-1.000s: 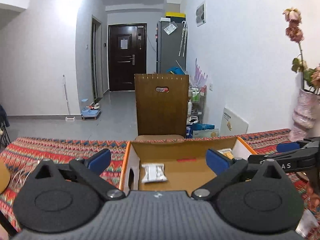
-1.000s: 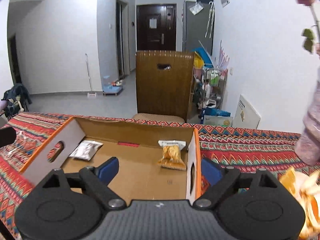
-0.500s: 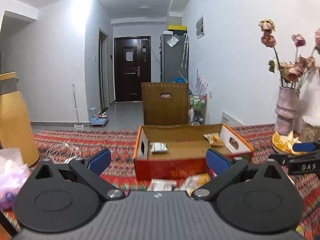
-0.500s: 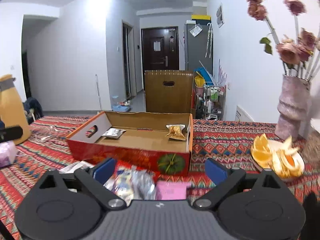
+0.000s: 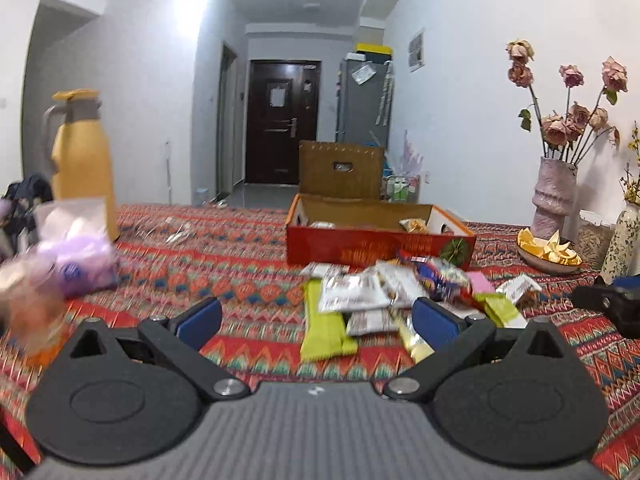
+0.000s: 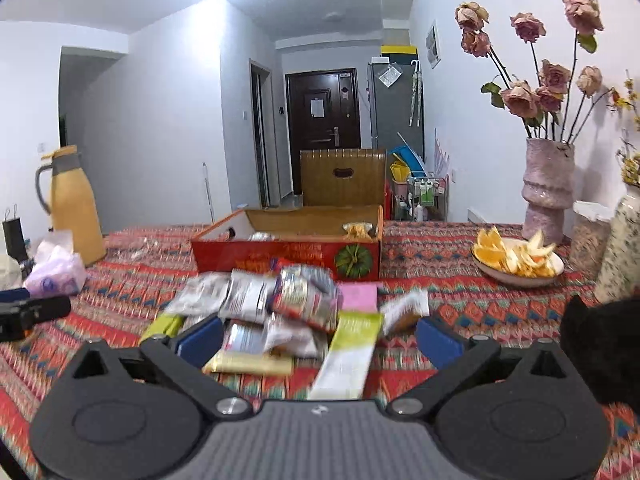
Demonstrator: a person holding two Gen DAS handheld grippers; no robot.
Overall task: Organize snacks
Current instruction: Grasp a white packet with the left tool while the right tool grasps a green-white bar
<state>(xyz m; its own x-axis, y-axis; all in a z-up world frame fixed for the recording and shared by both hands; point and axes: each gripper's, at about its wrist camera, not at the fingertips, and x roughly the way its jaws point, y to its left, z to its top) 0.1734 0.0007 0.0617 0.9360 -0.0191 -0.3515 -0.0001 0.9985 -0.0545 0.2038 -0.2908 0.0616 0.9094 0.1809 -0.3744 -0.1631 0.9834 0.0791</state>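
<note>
Both claws, left (image 5: 316,322) and right (image 6: 318,338), hover wide open and empty over the snack packets (image 6: 280,304) heaped on the table (image 6: 440,308) just before the red box (image 6: 286,254). Best to single out one top packet. Blur hides labels; the box floor is mostly unseen.

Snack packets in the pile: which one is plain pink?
The flat pink packet at the back of the snack pile, just in front of the red box. Its neighbours are silvery, yellow or green.
</note>
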